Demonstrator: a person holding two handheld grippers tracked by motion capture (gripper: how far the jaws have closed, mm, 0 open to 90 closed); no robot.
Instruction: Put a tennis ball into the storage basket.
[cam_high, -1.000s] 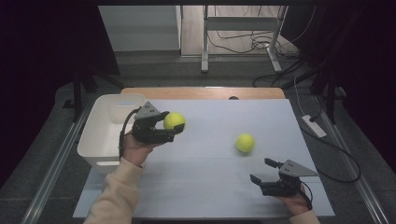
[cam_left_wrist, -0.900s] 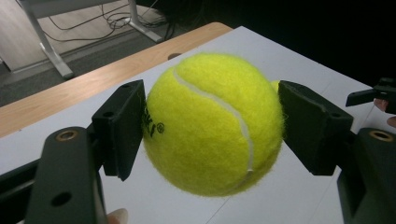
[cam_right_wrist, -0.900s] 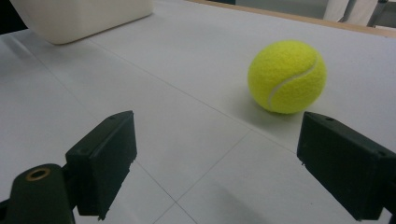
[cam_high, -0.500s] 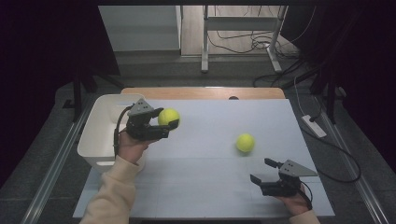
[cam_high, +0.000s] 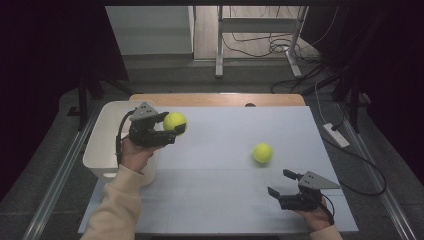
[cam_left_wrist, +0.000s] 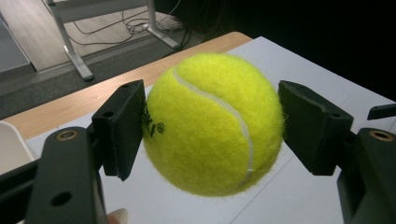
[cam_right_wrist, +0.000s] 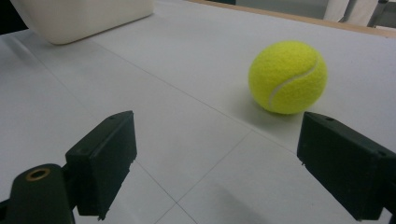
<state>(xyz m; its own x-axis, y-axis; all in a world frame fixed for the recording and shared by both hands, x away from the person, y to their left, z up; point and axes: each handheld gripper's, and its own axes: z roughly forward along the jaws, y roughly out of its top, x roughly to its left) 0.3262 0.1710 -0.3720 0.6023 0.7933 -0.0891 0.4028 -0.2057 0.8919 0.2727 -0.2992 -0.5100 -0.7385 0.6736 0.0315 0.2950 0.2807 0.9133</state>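
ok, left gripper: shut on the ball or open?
Shut on it. The left gripper has both pads pressed against the tennis ball, which it holds off the table.

The left tongs (cam_high: 172, 127) are matt black, with two flat, blocky jaws, each with a small screw hole; brass-ringed holes sit in the black arms behind them. A grey three-cornered plate tops the body, and a black cable loops from its rear. The right tongs (cam_high: 282, 182) look the same: black jaws, grey plate, black cable. The person wears cream long sleeves (cam_high: 112, 210).
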